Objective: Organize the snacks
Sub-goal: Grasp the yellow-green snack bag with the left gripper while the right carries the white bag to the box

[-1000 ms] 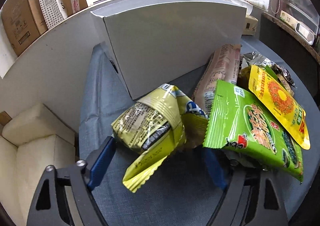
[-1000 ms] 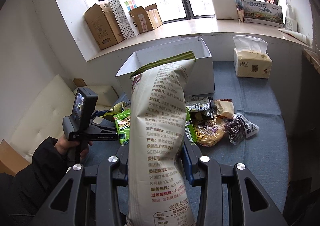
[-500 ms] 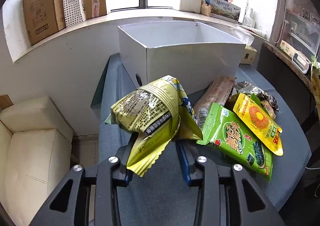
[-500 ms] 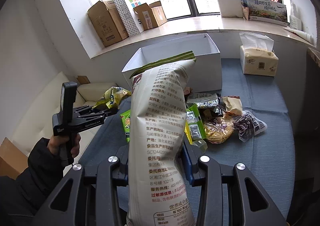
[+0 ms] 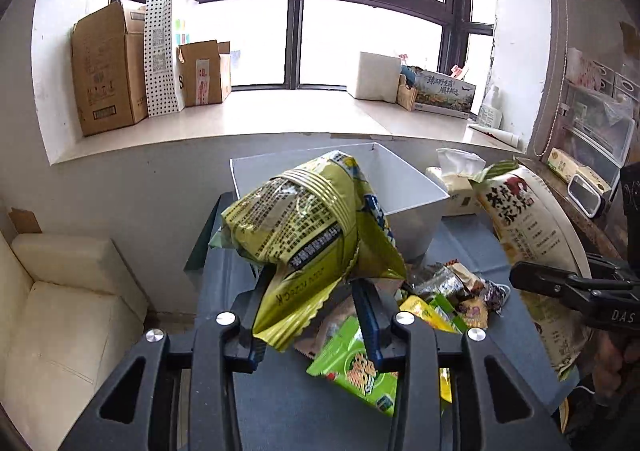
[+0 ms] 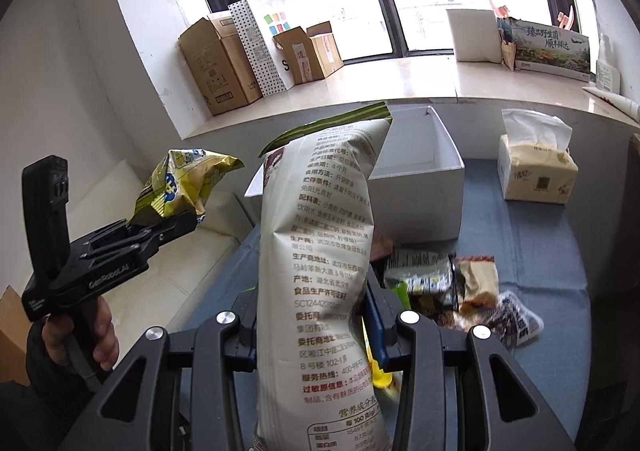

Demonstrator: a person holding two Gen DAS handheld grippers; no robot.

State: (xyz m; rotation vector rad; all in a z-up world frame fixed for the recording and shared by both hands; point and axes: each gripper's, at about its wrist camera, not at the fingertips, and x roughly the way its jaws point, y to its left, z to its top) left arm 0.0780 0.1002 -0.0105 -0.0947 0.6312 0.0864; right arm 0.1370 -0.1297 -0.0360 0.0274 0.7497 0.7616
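Several loose snack packs point(image 6: 452, 287) lie heaped on the worktop point(image 6: 560, 251) just ahead and right of the right tongs point(image 6: 310, 327), among them a bright green pack point(image 5: 352, 367) right under the left tongs point(image 5: 310, 321) and a purple-printed one point(image 6: 516, 319) at the heap's right edge. Beyond the heap stands an open white box point(image 6: 424, 195), with nothing seen inside from these angles; a tissue box point(image 6: 536, 175) sits well to its right. From the right wrist view the tall bag hides much of the box's left side.

Blue-grey cloth covers the worktop. Past it runs a pale window sill point(image 5: 260, 115) under a dark-framed window, carrying cardboard cartons point(image 5: 108, 67), a dotted paper bag point(image 5: 160, 55) and a printed box point(image 5: 444, 93). A cream sofa point(image 5: 60, 315) stands to the left of the left tongs.

Left tongs: narrow, their jaws having just been closing, now pinching the lower corner of a crumpled yellow bag point(image 5: 304, 227), which hangs clear above the worktop, between the tongs and the box. A person's hand point(image 6: 92, 335) grips their handle.

Right tongs: narrow, clamped across the middle of a tall white bag point(image 6: 320, 271) with printed text, held upright above the worktop, its green-striped top reaching in front of the box.
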